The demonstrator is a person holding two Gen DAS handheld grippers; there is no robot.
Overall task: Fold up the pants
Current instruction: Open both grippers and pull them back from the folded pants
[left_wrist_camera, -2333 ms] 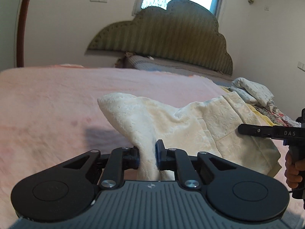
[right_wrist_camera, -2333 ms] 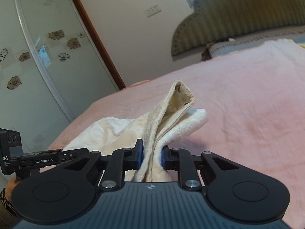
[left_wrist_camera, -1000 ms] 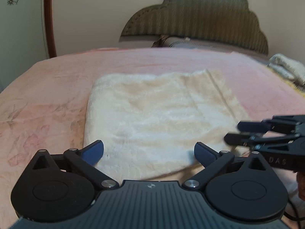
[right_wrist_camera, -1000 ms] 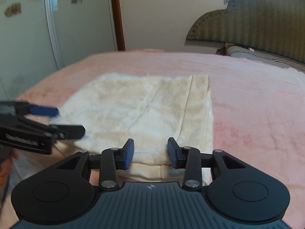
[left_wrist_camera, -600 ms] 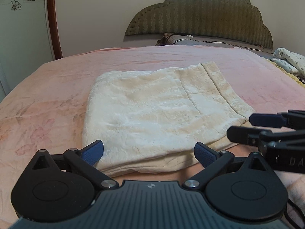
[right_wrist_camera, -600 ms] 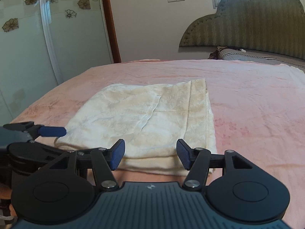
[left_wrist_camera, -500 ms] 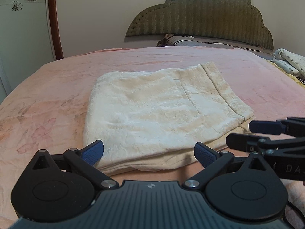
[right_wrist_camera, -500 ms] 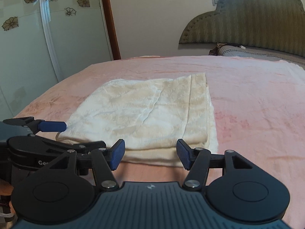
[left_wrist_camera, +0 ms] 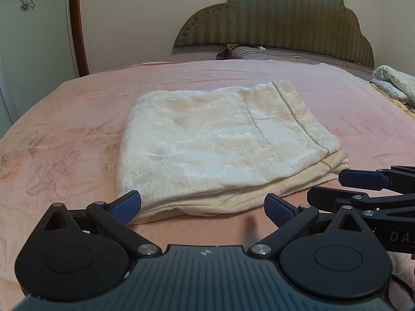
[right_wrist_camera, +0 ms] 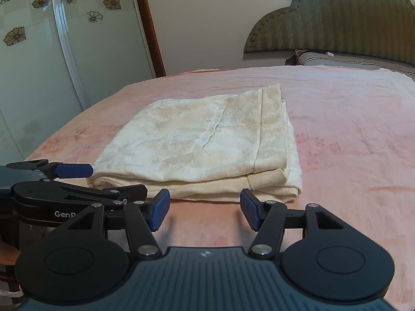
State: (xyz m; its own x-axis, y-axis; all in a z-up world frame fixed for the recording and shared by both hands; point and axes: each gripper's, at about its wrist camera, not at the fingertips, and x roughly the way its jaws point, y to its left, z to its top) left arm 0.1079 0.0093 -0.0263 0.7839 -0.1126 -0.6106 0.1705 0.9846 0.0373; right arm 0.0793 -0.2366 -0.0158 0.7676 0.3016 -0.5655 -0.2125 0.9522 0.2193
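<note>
One pair of cream pants [left_wrist_camera: 223, 153] lies folded on the pink bed [left_wrist_camera: 77, 119]. Two tongs, left [left_wrist_camera: 202, 206] and right [right_wrist_camera: 205, 211], both gape empty just short of it.

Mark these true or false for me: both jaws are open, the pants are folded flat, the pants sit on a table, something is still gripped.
1. Both the left gripper and the right gripper have open jaws. True.
2. The pants lie folded flat. True.
3. The pants rest on a wooden table. False: they lie on a pink blanket on a bed.
4. The right gripper grips the cloth. False: nothing is between its jaws; the near edge of the pants lies just beyond them.
</note>
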